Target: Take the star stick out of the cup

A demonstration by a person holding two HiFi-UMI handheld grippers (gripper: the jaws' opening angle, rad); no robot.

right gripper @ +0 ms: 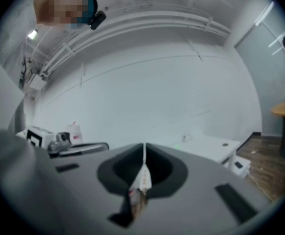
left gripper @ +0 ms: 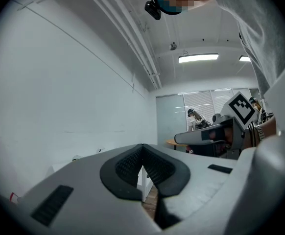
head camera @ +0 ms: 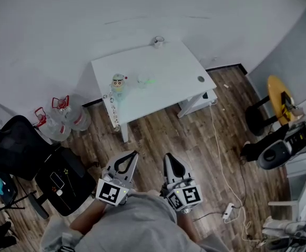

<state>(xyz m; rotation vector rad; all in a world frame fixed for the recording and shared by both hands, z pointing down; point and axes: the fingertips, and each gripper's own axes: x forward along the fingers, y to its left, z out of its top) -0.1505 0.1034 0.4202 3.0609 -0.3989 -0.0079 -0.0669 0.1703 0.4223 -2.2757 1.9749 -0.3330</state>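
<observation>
Far ahead in the head view stands a white table (head camera: 169, 96). On it are a cartoon-figure cup (head camera: 119, 82) and a small clear cup (head camera: 142, 81) with a faint green thing (head camera: 150, 81) beside it; whether that is the star stick is too small to tell. My left gripper (head camera: 135, 154) and right gripper (head camera: 167, 156) hang low over the wood floor, well short of the table. Both are shut on nothing: the jaws of the left gripper (left gripper: 142, 148) and of the right gripper (right gripper: 144, 146) meet at the tips. From the right gripper view the table (right gripper: 211, 148) lies ahead to the right.
Two water bottles (head camera: 63, 117) stand left of the table, with a black chair (head camera: 11, 146) and a black case (head camera: 61, 180) nearer me. A white box (head camera: 195, 104) sits under the table. A cable and power strip (head camera: 227, 210) lie on the floor at right, near a yellow round table (head camera: 282, 96).
</observation>
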